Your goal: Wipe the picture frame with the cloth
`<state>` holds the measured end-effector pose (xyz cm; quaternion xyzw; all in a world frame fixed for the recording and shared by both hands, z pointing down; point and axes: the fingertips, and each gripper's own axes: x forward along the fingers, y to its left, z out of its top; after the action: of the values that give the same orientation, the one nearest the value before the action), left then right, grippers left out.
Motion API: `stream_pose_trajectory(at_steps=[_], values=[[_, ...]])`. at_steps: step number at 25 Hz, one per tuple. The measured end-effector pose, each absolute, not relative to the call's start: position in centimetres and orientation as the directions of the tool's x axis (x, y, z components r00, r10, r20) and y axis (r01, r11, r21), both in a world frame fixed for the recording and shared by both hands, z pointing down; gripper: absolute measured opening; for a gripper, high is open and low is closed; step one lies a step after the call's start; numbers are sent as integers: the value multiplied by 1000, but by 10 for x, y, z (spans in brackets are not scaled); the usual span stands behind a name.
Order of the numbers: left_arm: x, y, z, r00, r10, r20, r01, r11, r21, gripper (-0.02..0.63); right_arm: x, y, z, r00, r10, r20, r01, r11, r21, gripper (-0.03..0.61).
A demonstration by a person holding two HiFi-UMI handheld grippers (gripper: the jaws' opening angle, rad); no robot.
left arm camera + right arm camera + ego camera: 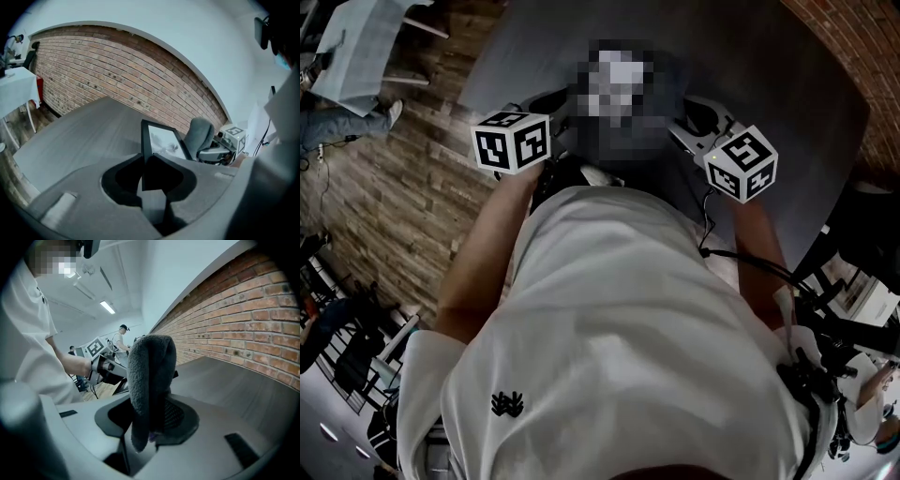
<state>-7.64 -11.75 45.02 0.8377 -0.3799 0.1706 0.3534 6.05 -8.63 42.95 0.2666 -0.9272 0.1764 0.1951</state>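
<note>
My white short-sleeved T-shirt [619, 309] bears a small black emblem [507, 404]. The left cube [513, 142] and right cube [742, 164] show black square markers on white. A black cable [704, 225] hangs beside the right one.

Left tongs [148, 160] hide the picture frame's [160, 138] base.

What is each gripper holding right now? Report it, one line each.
Left gripper: jaws closed on the lower edge of the picture frame.
Right gripper: jaws closed on the cloth.
</note>
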Motion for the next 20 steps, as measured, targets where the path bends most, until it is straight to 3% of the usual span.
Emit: stream_pose_trajectory(at_steps=[20], values=[[-76,-137,439,626,-586,514,-772,-375,513,75,-1,-11,450,-839,-212,501,-324,935,-146,140]])
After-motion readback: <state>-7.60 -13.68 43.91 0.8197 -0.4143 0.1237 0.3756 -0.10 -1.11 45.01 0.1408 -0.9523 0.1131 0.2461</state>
